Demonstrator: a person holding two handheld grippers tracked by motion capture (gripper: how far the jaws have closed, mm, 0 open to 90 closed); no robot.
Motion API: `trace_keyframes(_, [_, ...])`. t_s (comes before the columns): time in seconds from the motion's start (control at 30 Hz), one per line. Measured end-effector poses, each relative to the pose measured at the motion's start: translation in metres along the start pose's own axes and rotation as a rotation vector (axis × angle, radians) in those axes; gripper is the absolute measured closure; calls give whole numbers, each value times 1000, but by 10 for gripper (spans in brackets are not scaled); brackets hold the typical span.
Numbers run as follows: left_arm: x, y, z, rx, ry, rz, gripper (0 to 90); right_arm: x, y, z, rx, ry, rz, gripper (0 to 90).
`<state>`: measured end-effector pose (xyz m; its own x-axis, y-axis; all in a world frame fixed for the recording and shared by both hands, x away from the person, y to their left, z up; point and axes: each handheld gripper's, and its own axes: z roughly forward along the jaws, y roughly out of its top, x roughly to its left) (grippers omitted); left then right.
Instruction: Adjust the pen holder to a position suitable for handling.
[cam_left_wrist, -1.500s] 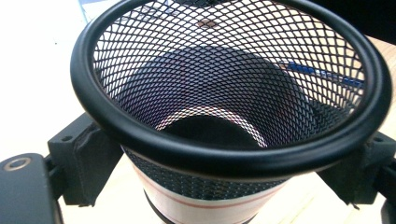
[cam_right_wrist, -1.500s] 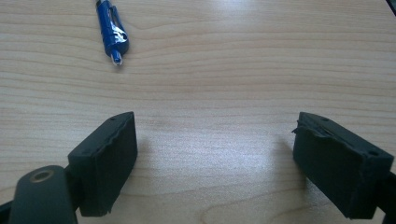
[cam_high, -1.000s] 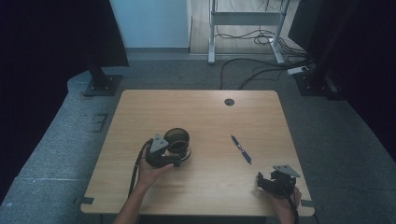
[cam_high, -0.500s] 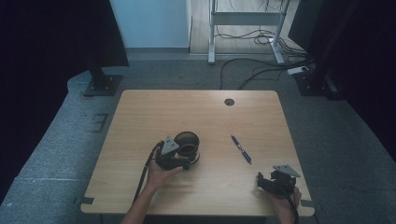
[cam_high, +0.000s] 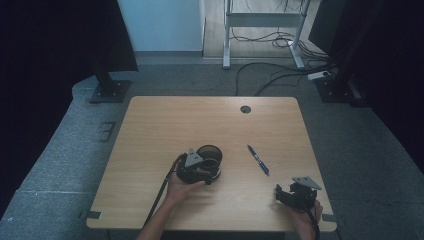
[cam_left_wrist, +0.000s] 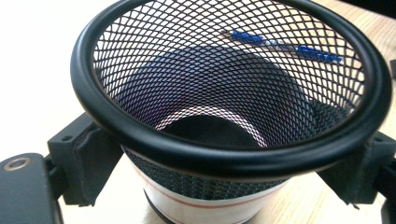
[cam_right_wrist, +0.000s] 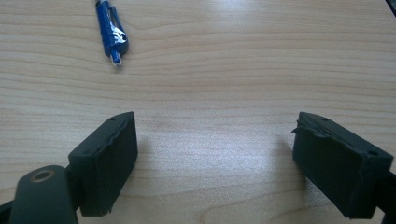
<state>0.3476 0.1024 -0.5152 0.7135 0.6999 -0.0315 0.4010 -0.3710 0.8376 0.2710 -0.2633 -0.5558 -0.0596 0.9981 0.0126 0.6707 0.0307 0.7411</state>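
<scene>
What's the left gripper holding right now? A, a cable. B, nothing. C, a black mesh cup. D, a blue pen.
C: the left gripper has its jaws clamped on both sides of the mesh cup, while the pen lies apart on the table.

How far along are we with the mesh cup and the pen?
Done: the left gripper is clamped on the black mesh cup, which stands upright on the table, left of the pen. In hand: nothing else; the right gripper sits open and empty near the table's front edge. Left: the blue pen lies on the wood outside the cup, probably to be picked up and dropped in.
</scene>
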Motion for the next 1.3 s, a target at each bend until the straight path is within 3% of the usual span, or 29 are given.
trace_keyframes(0.17, [-4,-3,11,26,3,11,98,0,0,0,0,0,0,133])
trace_keyframes(0.4, [-8,-4,16,9,6,15,97,0,0,0,0,0,0,133])
trace_keyframes(0.5, [-10,-3,16,7,3,-12,83,0,0,0,0,0,0,134])
trace_keyframes(0.6, [-11,-1,10,4,-17,-5,9,0,0,0,0,0,0,133])
trace_keyframes(0.7, [-11,0,4,7,0,11,9,0,0,0,0,0,0,134])
trace_keyframes(0.83, [-9,0,-5,-22,-6,-10,5,0,0,0,0,0,0,133])
trace_keyframes(1.07, [-10,-5,-19,-21,5,-5,1,0,0,0,0,0,0,134])
trace_keyframes(1.3, [-9,-17,-33,-24,-5,-30,27,0,0,0,0,0,1,133])
